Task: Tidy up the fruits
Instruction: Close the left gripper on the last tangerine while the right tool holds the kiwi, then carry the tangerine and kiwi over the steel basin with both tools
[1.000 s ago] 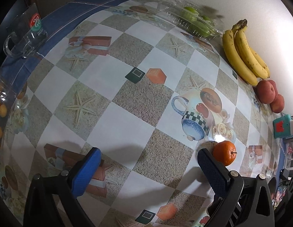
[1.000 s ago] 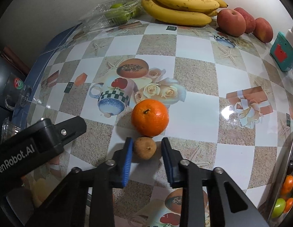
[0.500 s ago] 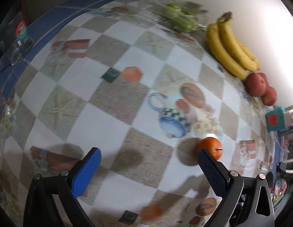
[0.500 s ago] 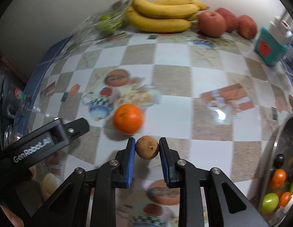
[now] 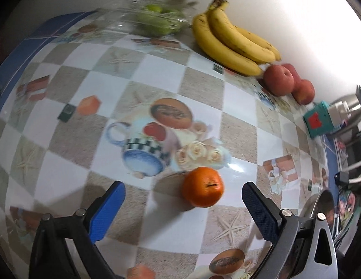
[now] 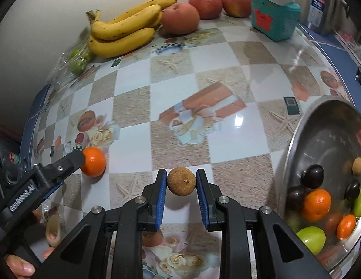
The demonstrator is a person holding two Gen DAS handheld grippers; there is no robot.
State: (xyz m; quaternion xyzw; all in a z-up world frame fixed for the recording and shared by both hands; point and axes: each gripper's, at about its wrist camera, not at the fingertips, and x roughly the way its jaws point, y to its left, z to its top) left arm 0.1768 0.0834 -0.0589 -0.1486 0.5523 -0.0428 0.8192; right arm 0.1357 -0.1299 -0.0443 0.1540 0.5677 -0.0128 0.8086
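An orange [image 5: 202, 187] sits on the patterned tablecloth between the wide-apart blue fingers of my left gripper [image 5: 182, 184]. Its jaws are closing and neither pad touches the fruit. The right wrist view shows that orange [image 6: 93, 162] at the left, with one left finger [image 6: 71, 160] beside it. My right gripper [image 6: 181, 172] is shut on a small brown round fruit [image 6: 181, 184], held above the cloth. A metal bowl [image 6: 294, 144] with several small fruits stands just to its right.
Along the wall lie bananas [image 5: 229, 39], red apples [image 5: 278, 80], a teal box [image 6: 273, 21] and a clear plastic box of green fruit [image 5: 154, 21]. A person's hand [image 6: 19, 265] grips the left tool at lower left. The bowl's rim [image 5: 320, 200] shows at the right.
The right gripper has carried the brown fruit away from the orange, to the right, close to the bowl. The left gripper has slid over until the orange lies between its fingers.
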